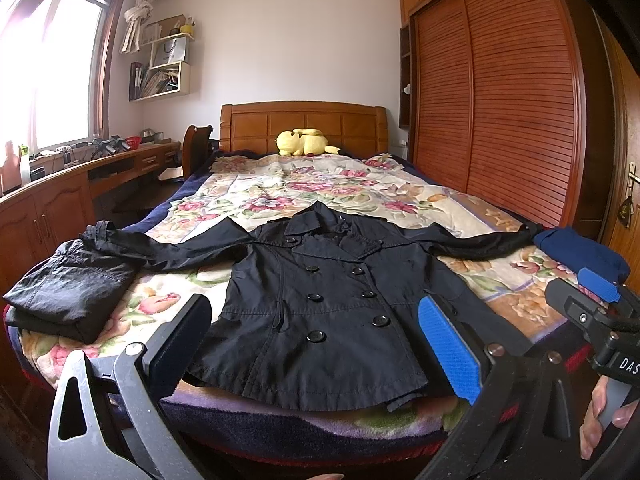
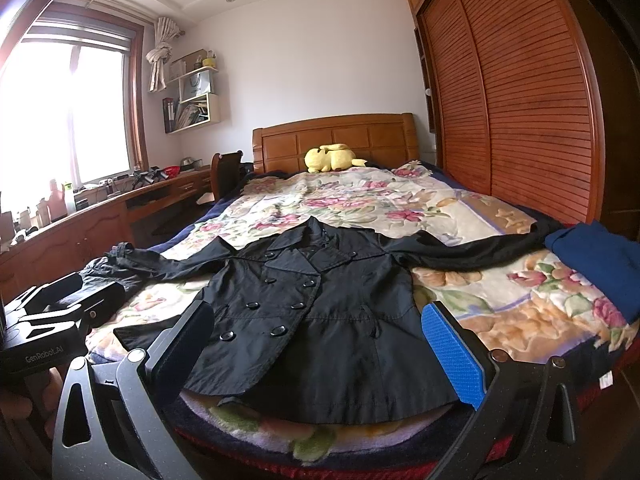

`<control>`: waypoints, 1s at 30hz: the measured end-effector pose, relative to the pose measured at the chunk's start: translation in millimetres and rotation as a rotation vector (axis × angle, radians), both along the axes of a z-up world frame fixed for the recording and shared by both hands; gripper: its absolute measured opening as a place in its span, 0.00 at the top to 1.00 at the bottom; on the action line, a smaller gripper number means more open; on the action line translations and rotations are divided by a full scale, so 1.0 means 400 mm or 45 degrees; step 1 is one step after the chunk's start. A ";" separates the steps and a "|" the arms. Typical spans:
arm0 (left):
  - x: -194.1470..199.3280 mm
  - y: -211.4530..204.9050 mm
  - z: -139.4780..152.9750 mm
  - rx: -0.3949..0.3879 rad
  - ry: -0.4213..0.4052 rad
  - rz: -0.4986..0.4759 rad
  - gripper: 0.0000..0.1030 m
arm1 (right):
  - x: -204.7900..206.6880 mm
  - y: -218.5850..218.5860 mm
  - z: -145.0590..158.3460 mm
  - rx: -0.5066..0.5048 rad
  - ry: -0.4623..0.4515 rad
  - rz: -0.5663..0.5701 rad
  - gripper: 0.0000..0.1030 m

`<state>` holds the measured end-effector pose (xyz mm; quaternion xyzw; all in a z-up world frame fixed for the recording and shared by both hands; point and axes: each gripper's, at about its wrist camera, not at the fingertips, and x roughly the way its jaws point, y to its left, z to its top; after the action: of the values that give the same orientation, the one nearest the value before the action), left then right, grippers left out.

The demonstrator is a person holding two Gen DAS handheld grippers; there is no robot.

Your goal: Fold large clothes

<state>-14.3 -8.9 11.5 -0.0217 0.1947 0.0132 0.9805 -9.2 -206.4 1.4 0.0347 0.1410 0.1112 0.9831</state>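
Note:
A black double-breasted coat (image 1: 320, 300) lies flat, front up, near the foot of the bed, both sleeves spread sideways; it also shows in the right wrist view (image 2: 320, 312). My left gripper (image 1: 316, 344) is open and empty, held just before the coat's hem. My right gripper (image 2: 320, 344) is open and empty too, over the hem; in the left wrist view it shows at the right edge (image 1: 596, 300). In the right wrist view the left gripper's body shows at the left (image 2: 60, 312).
A folded black garment (image 1: 68, 292) lies at the bed's left corner, a folded blue one (image 1: 580, 252) at the right edge. A yellow plush (image 1: 304, 142) sits by the headboard. A wardrobe (image 1: 500, 100) stands right, a desk (image 1: 60, 192) left. The floral blanket (image 1: 320, 184) covers the bed.

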 end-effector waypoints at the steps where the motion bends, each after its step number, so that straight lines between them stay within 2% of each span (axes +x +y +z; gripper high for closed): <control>1: 0.001 0.000 0.002 0.000 0.001 0.000 0.00 | -0.001 0.000 0.000 -0.001 0.000 0.002 0.00; 8: 0.026 0.018 -0.013 0.015 0.020 0.008 0.00 | 0.028 0.025 0.002 -0.026 0.009 0.095 0.00; 17: 0.107 0.107 -0.060 0.076 0.054 0.048 0.00 | 0.143 0.056 -0.011 -0.081 0.042 0.247 0.00; 20: 0.143 0.144 -0.083 0.083 0.084 0.029 0.00 | 0.185 0.068 -0.025 -0.094 0.072 0.299 0.00; 25: 0.210 0.209 -0.123 0.116 0.122 0.077 0.00 | 0.262 0.096 -0.039 -0.117 0.133 0.380 0.00; 30: 0.286 0.291 -0.167 0.102 0.202 0.110 0.00 | 0.334 0.101 -0.031 -0.130 0.168 0.457 0.00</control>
<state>100.1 107.4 -55.4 0.0101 0.2699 0.0650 0.9607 124.3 -166.1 -11.2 -0.0336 0.2145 0.2750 0.9366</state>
